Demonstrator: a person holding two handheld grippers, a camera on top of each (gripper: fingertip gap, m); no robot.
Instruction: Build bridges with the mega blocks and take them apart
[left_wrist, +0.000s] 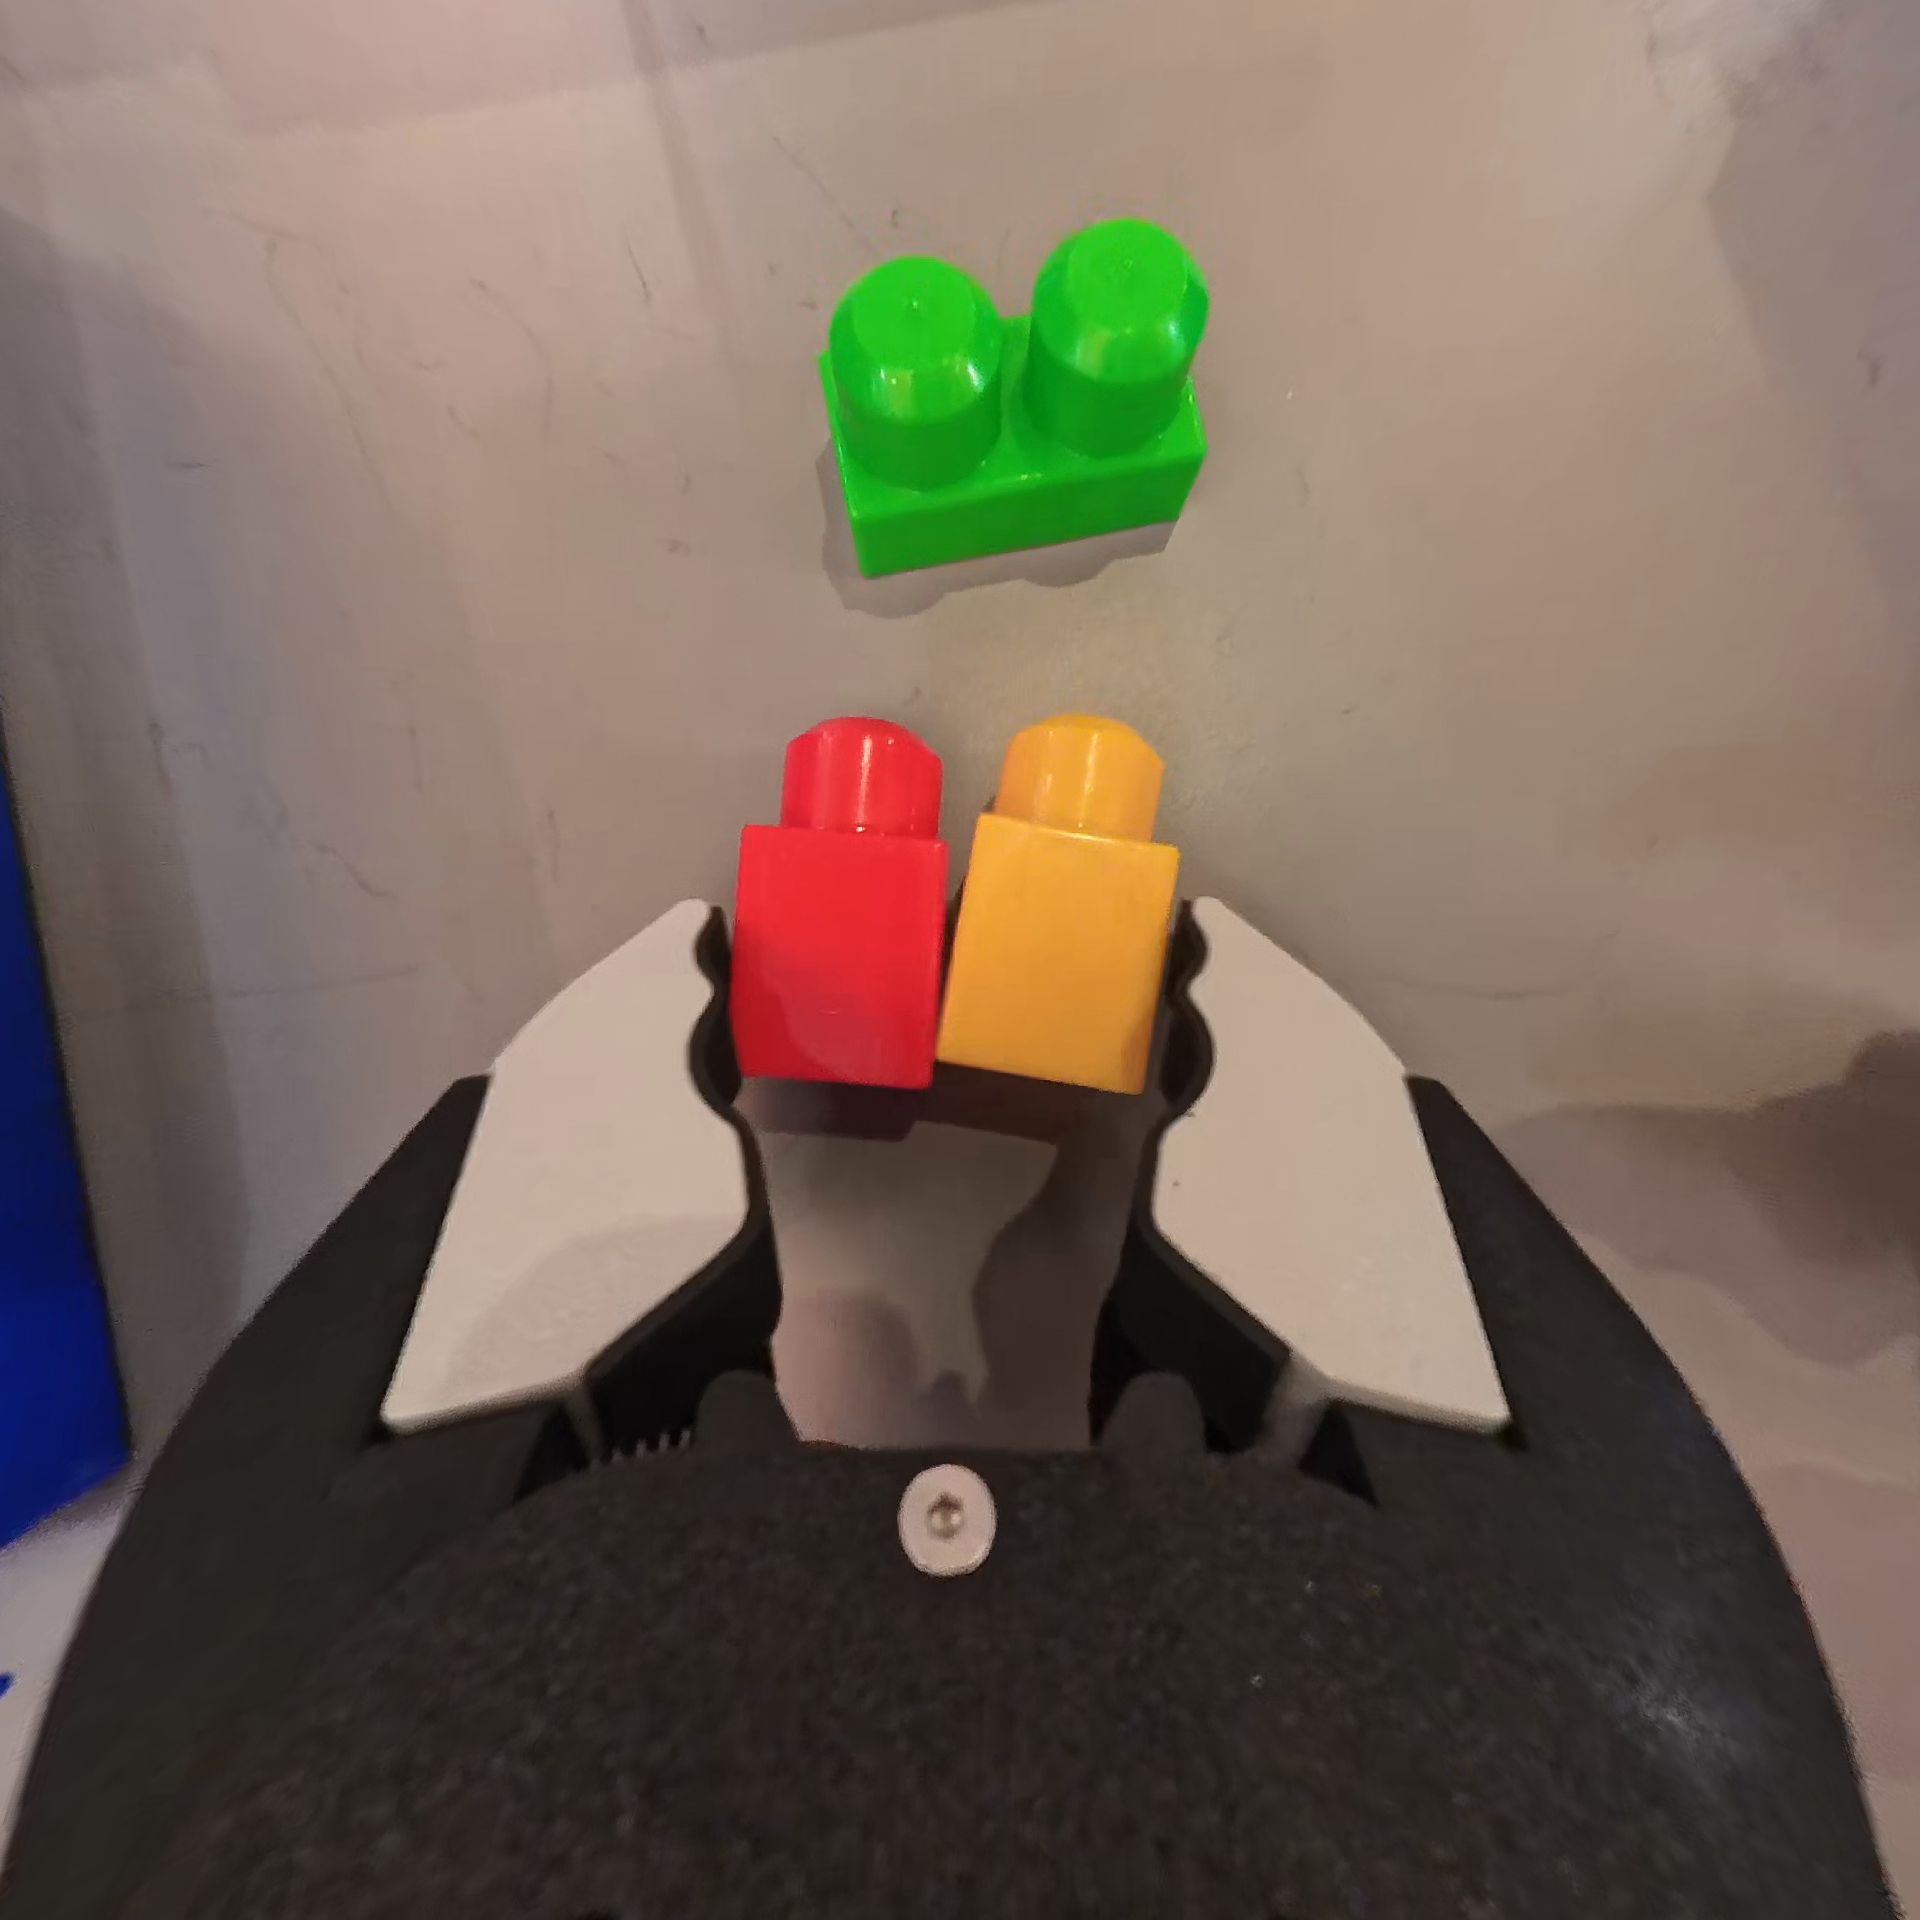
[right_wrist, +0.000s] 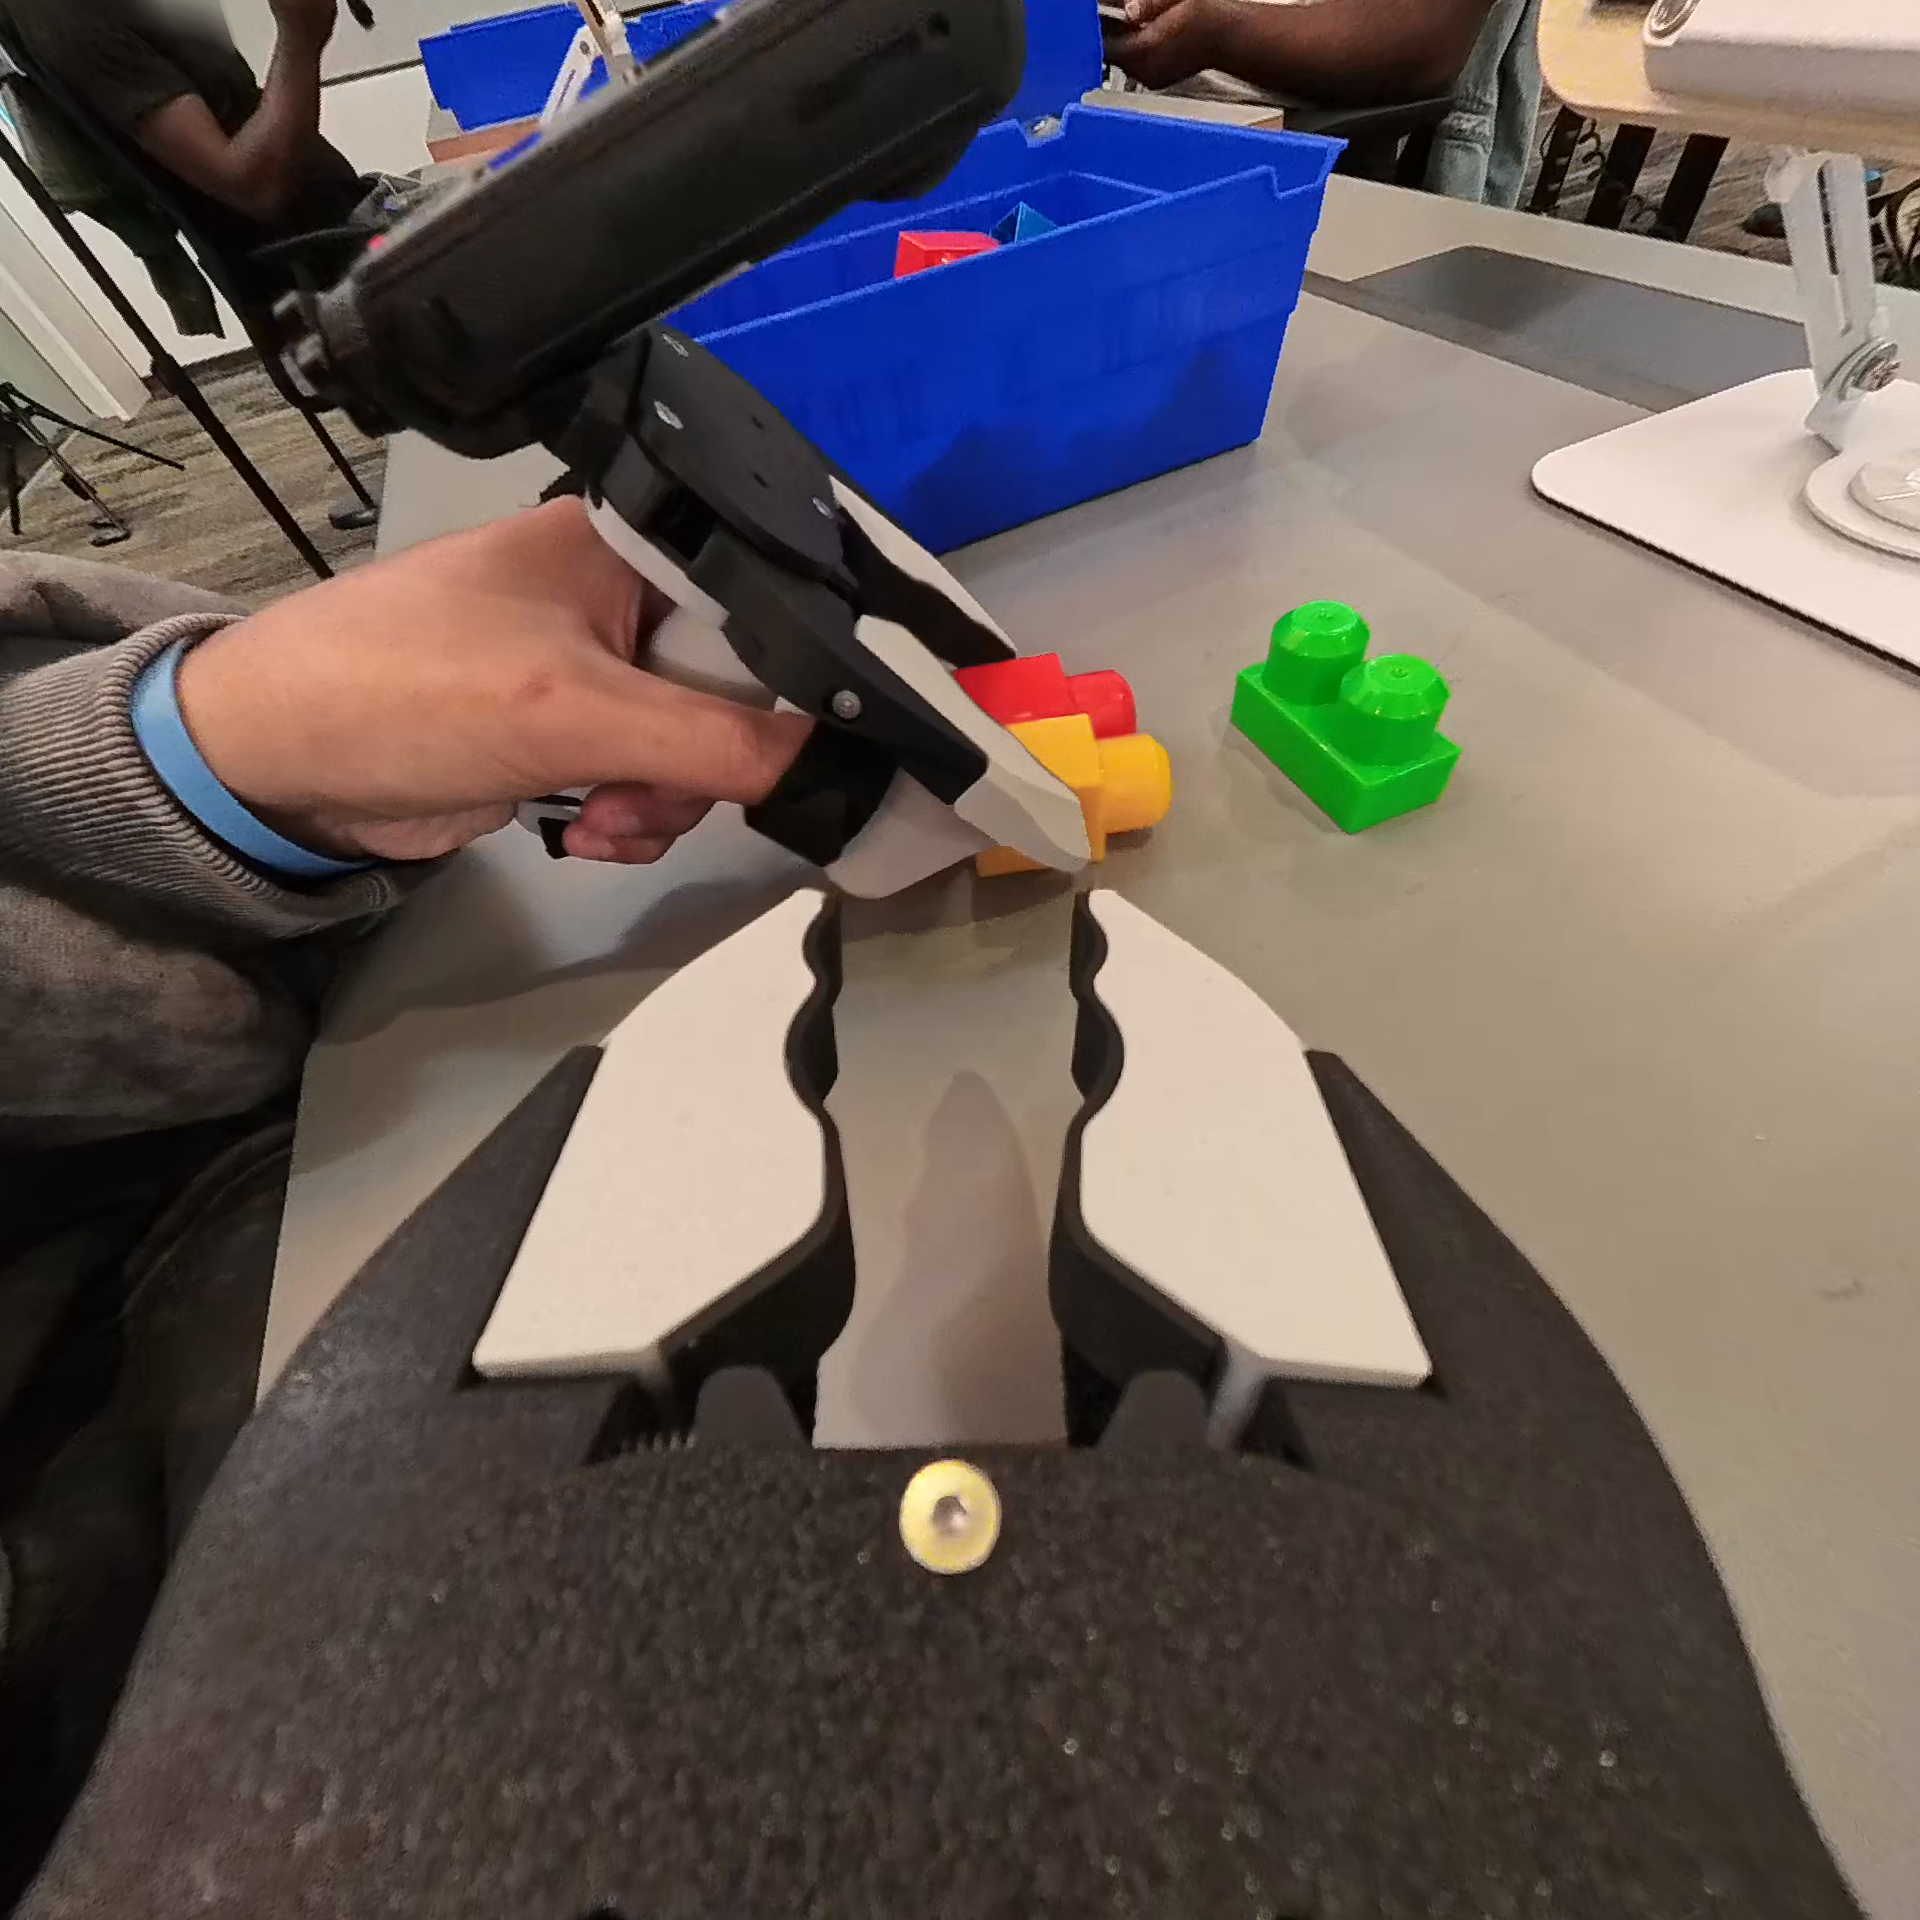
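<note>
The left tool (left_wrist: 951, 987) pinches the red block (left_wrist: 840, 956) and yellow block (left_wrist: 1055, 951) together by their flat sides; this light, slick plastic may slip. Beyond them, the green block (left_wrist: 1013, 416) rests on the bench (left_wrist: 416, 520). The right tool (right_wrist: 951, 935) hangs spread, empty.

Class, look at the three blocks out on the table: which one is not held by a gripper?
The green block. It has two studs and stands free on the table, while the single-stud red block and yellow block are clamped together in the left gripper.

Glossy plastic green block (left_wrist: 1013, 405), matt table (right_wrist: 1558, 1039)
</note>
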